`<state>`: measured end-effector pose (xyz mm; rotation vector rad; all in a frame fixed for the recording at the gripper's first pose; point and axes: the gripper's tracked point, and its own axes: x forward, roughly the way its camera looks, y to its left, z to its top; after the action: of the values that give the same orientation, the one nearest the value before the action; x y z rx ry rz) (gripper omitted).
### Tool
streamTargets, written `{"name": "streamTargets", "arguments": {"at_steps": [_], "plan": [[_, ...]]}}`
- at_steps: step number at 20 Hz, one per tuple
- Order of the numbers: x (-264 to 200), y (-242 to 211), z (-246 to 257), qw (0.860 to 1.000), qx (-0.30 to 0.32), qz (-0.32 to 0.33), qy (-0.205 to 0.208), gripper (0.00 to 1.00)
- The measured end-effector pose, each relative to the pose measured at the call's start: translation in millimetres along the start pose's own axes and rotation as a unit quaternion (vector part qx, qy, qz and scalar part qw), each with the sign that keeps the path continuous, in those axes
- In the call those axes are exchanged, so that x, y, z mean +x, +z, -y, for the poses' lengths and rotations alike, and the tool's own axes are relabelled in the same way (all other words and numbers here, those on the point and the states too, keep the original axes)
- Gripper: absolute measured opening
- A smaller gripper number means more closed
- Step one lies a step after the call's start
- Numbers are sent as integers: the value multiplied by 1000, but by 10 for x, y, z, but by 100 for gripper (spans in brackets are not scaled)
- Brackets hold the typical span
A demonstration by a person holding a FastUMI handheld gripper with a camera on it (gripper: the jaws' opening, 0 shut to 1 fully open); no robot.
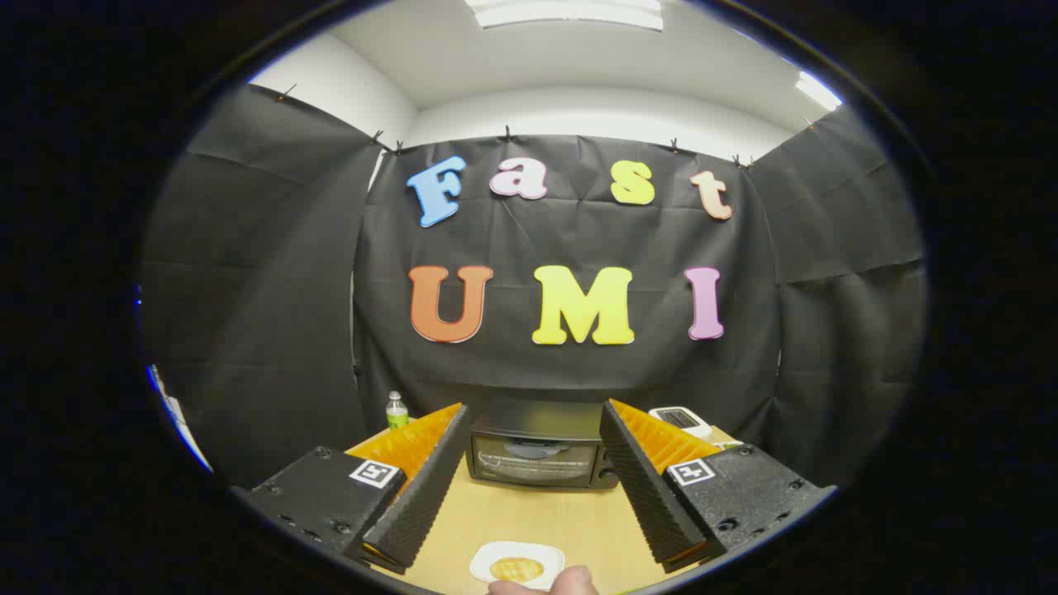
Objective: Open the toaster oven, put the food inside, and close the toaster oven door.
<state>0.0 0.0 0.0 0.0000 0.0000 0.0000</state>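
Between the two fingers of the gripper point(533, 463), which stand wide apart and hold nothing, lies an open stretch of light wooden bench point(537, 516). Each finger carries a small square marker on its upper block. Low in that gap, nearer than the fingertips, sits a small white plate point(489, 558) bearing a round golden piece of food point(517, 568). A person's fingertip point(574, 581) shows just beside the plate, at its near right rim; whether it touches the plate cannot be told.

Beyond the fingers, at the far side of the bench and framed between the fingertips, stands the toaster oven point(537, 450). It is dark-bodied with a glass-fronted door, and the door is closed. A rack shows faintly through the glass, and knobs sit at its right side.

Past the left finger, near the back of the bench, stands a small bottle point(397, 410) with a green label, upright. Past the right finger, also at the back, rests a white device point(682, 419) with a dark top panel; its kind cannot be determined.
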Motion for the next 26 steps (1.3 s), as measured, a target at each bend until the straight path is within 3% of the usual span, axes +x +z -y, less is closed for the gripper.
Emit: {"name": "streamTargets", "arguments": {"at_steps": [8, 22, 26], "plan": [[-99, 57, 180, 1000, -4, 10, -18, 100], [-10, -134, 78, 1000, 9, -12, -12, 100], [-39, -84, 113, 999, 18, 0, -31, 100]]}}
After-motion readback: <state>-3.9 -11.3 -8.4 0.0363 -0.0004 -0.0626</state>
